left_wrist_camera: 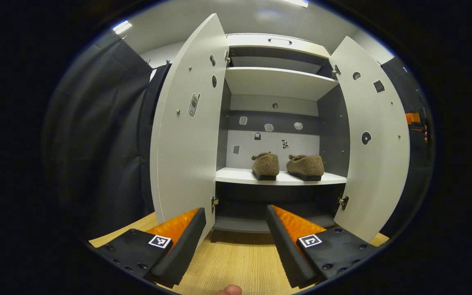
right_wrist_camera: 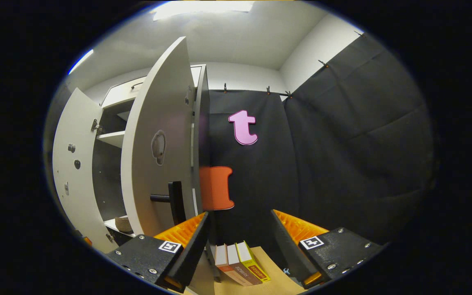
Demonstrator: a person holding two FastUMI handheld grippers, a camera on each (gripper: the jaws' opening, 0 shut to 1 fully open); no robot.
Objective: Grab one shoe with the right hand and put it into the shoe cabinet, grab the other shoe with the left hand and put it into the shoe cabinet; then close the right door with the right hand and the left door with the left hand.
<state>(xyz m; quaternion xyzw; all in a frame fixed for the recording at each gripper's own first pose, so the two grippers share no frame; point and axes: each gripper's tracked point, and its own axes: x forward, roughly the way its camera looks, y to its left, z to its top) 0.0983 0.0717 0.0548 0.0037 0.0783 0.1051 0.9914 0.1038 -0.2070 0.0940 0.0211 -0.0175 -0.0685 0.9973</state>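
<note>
standing with both doors swung wide, the shoe cabinet [left_wrist_camera: 279,82] faces the left gripper view head-on, its left door [left_wrist_camera: 187,135] and right door [left_wrist_camera: 377,139] spread to either side over a pale wooden floor [left_wrist_camera: 236,262]. on the middle shelf [left_wrist_camera: 281,177] sit the two brown fuzzy shoes, the left shoe [left_wrist_camera: 266,165] and the right shoe [left_wrist_camera: 305,166] just beside each other, upright, toward the shelf's right half. stickers dot the back panel and the insides of the doors. at the bottom of this view the left gripper [left_wrist_camera: 236,223] is spread wide with nothing between its fingers, well short of the cabinet.

the right gripper view takes the cabinet from the side: the right door [right_wrist_camera: 158,155] stands edge-on and close, its dark handle [right_wrist_camera: 170,200] jutting out, with the left door [right_wrist_camera: 70,176] farther back and a sliver of one shoe [right_wrist_camera: 123,224] on the shelf between them. this view adds three books [right_wrist_camera: 240,262] standing on a wooden surface low down. the right gripper [right_wrist_camera: 240,233] is likewise wide apart and empty, its left finger near the door's edge, though contact cannot be judged.
</note>
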